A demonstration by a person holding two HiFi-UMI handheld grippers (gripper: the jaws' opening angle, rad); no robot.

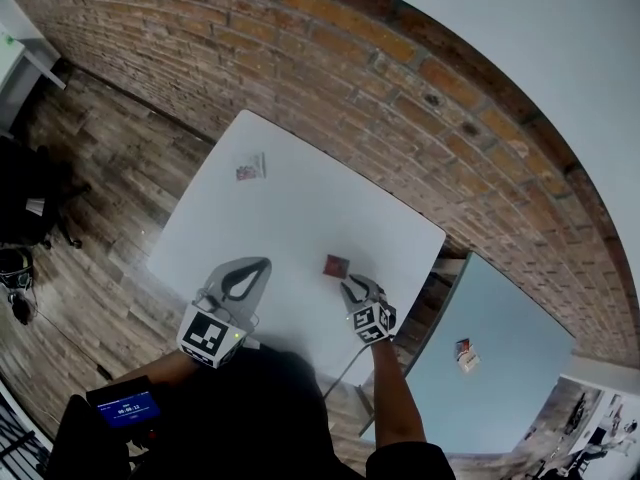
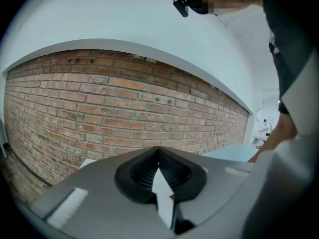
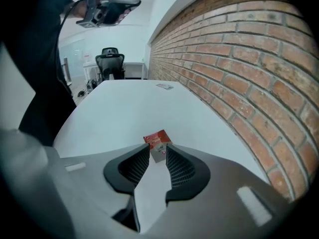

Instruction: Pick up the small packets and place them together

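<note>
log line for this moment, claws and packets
left claw: shut | right claw: open, red packet at its tips, not gripped | second packet: lying far away

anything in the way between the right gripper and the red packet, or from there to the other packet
Nothing visible. The red packet lies at the right gripper's open jaws, and only bare table lies between it and the far packet.

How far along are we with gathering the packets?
Done: nothing grouped yet. The red packet lies near this edge of the table, and a second packet sits alone at the far corner.
In hand: the right gripper is open, with the red packet between its tips, flat on the table, not clamped. The left gripper is shut, nothing visibly held.
Left: bringing the two packets together.
</note>
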